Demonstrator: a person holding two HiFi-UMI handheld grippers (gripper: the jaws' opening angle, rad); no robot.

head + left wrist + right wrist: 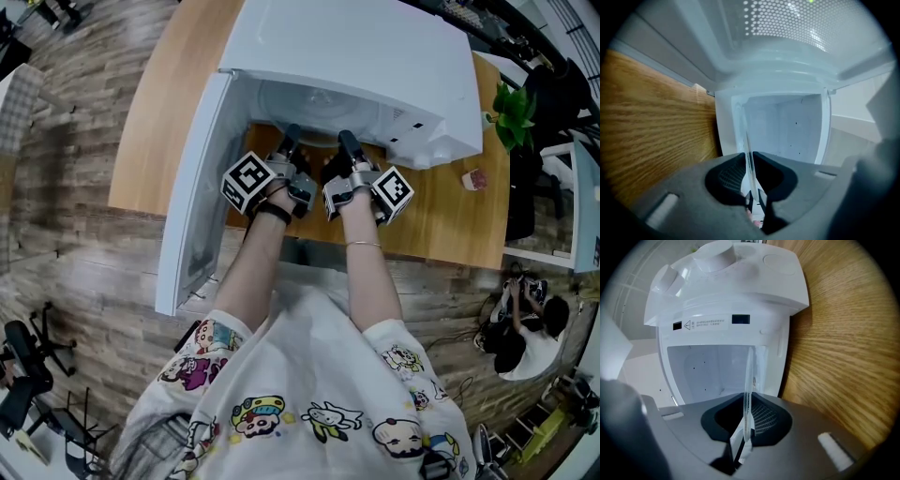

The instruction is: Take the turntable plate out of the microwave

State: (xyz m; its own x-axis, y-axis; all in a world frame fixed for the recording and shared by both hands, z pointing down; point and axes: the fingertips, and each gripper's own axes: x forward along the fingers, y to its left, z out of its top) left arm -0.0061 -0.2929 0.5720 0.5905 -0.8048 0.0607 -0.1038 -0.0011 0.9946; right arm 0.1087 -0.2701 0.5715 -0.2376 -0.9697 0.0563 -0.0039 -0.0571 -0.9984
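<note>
at microwave mouth: left gripper, right gripper level, clamping turntable plate.

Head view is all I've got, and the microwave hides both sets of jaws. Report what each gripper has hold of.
Observer: The left gripper is shut on the glass plate, which shows edge-on between its pads.
Operator: Now the right one.
Observer: The right gripper is shut on the plate too, with the thin clear edge between its pads.
Operator: Say where the plate lies.
Observer: It runs from the jaws toward the open microwave cavity. I can't tell how far in.
</note>
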